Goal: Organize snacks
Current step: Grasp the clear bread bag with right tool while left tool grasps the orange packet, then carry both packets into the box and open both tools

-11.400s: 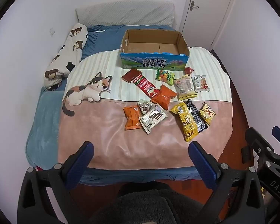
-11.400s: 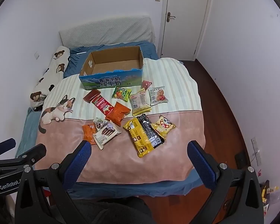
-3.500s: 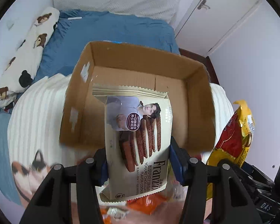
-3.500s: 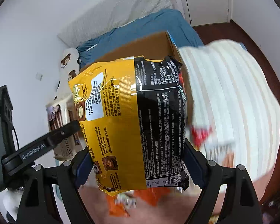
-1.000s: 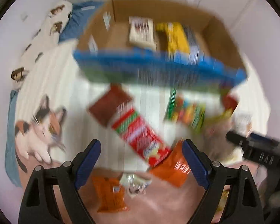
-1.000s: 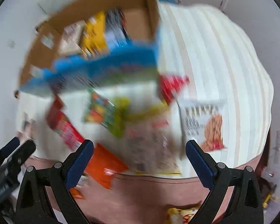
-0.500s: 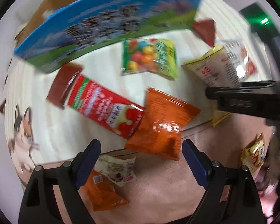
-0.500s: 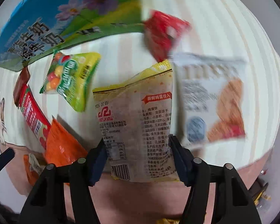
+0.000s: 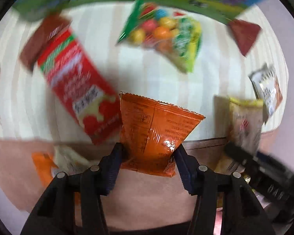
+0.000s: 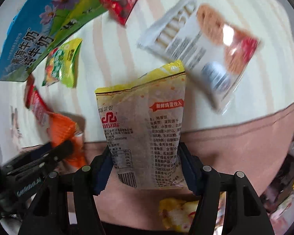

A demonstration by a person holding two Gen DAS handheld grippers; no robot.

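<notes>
Between the left fingers (image 9: 149,156) clamped shut, an orange packet (image 9: 156,133) stands lengthwise, crimped top pointing away

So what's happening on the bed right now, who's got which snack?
Each gripper is clamped on one packet. The left gripper, jaws just closed, holds the orange packet; the right gripper holds the yellow-topped biscuit packet. Other snacks, such as the green candy bag and red packet, lie loose on the blanket before the milk carton box.
</notes>
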